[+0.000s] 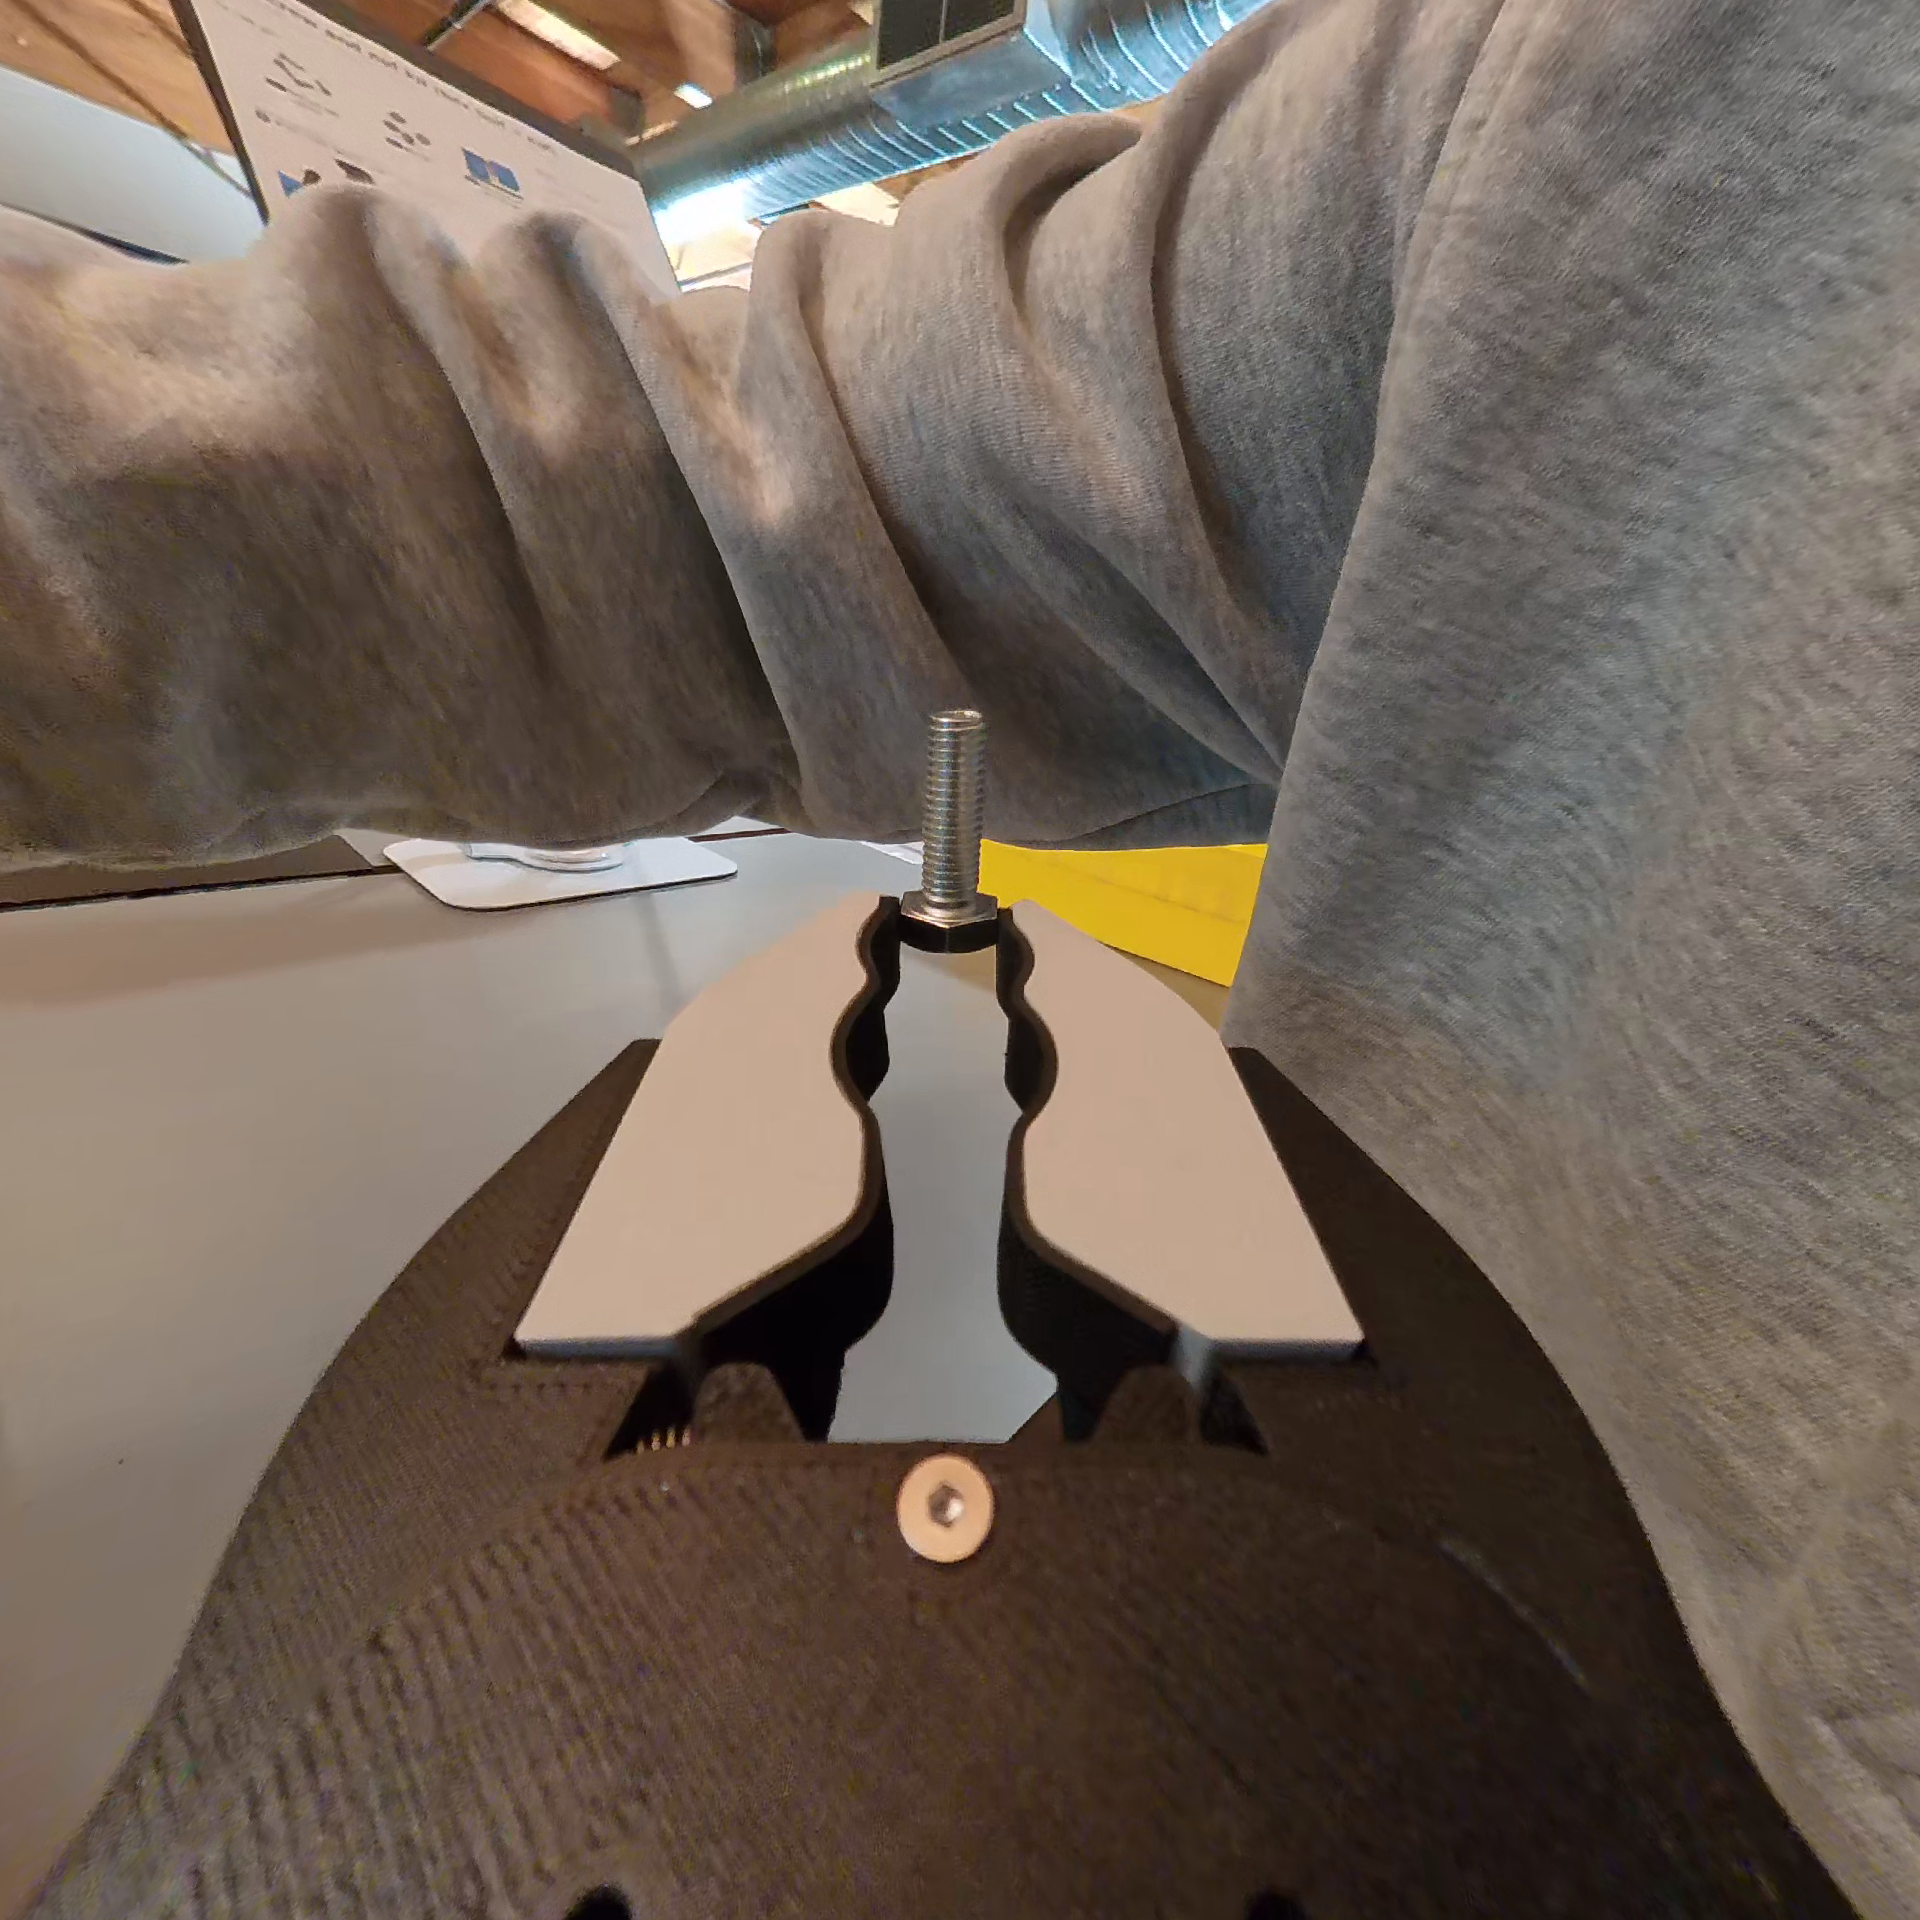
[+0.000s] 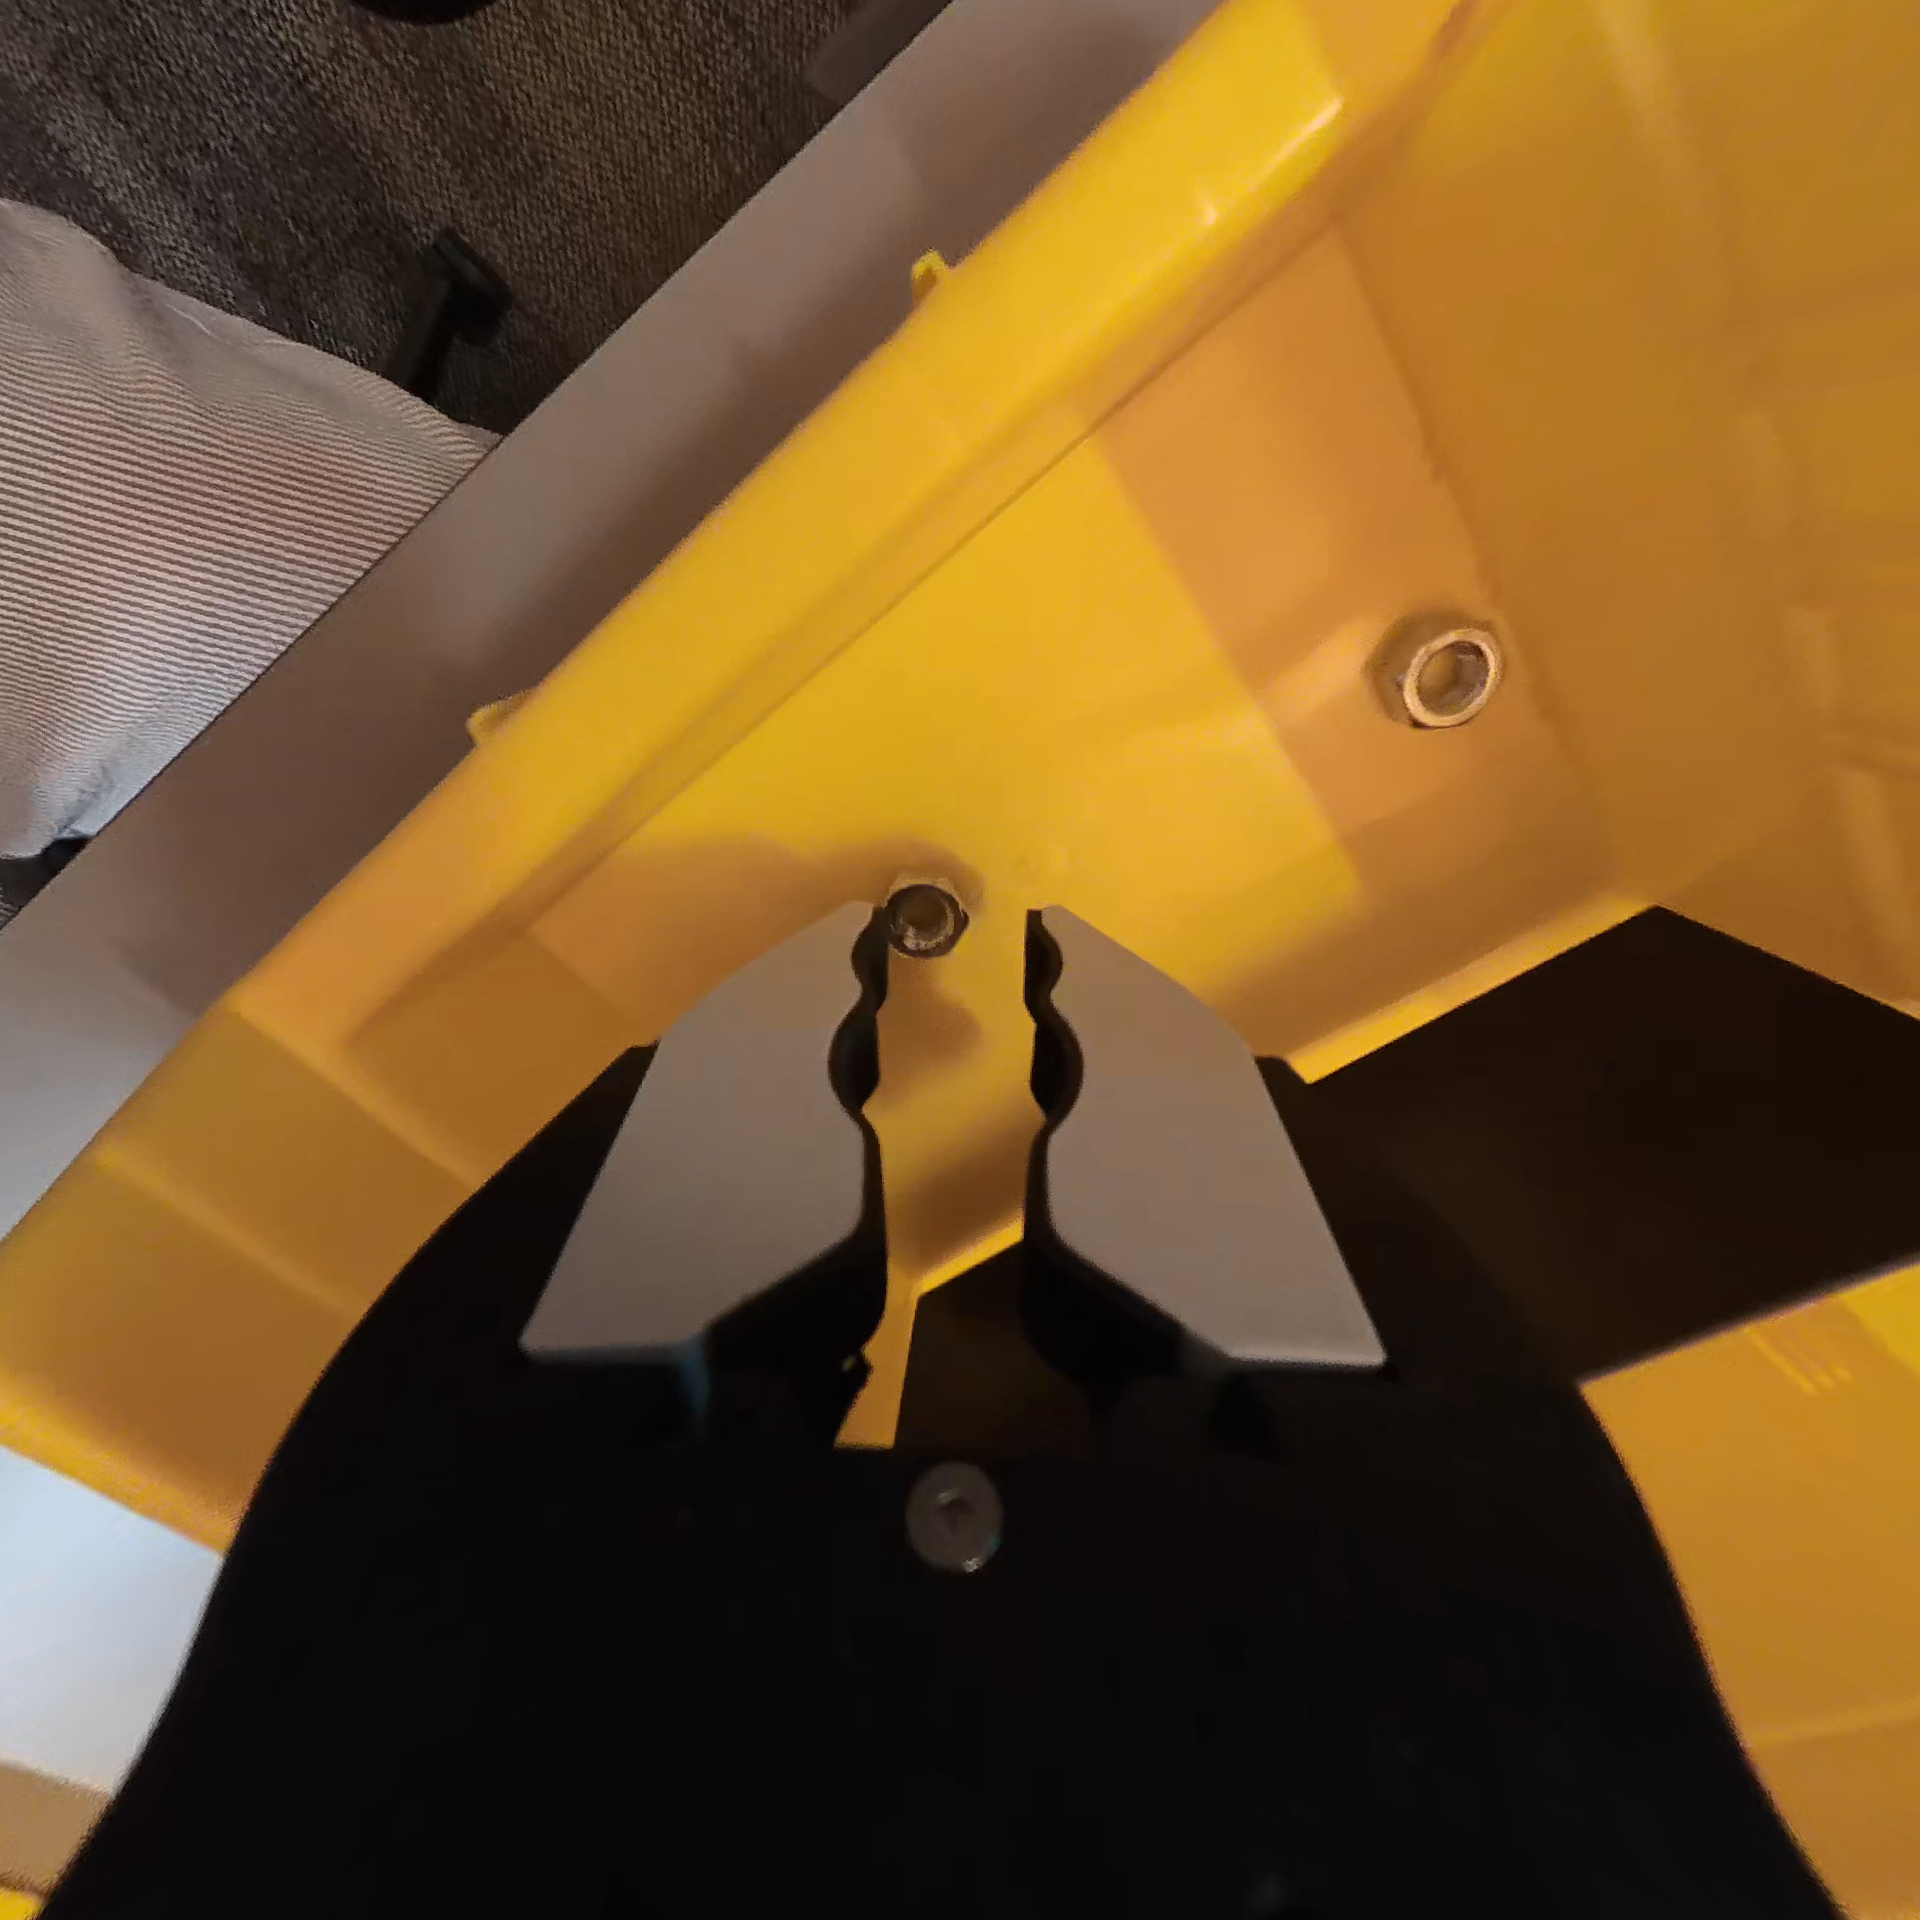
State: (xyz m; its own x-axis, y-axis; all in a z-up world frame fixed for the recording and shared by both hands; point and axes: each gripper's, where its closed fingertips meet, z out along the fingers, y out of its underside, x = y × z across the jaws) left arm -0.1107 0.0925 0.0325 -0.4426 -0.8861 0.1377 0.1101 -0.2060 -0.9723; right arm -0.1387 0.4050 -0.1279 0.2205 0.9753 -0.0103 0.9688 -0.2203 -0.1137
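Grey sleeve: a person's arm in grey fabric fills the upper left wrist view, crossing above the worktop.
Worktop: pale grey and flat; its edge runs past the bin in the right wrist view.
Yellow bin: plastic, standing at the worktop's edge; one corner shows behind the left gripper.
Printed board: white sheet with small pictures and lines of writing, propped at the far side of the worktop.
White pad: a flat rounded-corner piece under the sleeve, with something clear standing on it.
Left gripper: jaws clamped on the hex head of a bolt at their very tips, apart further back.
Right gripper: jaws slightly apart inside the bin, tips down at its floor; a nut lies against the left tip, not pinched.
Bolt: silver, threaded, standing upright from the jaws.
Nut: small metal one on the bin floor.
Second nut: lies apart, nearer the bin's far wall.
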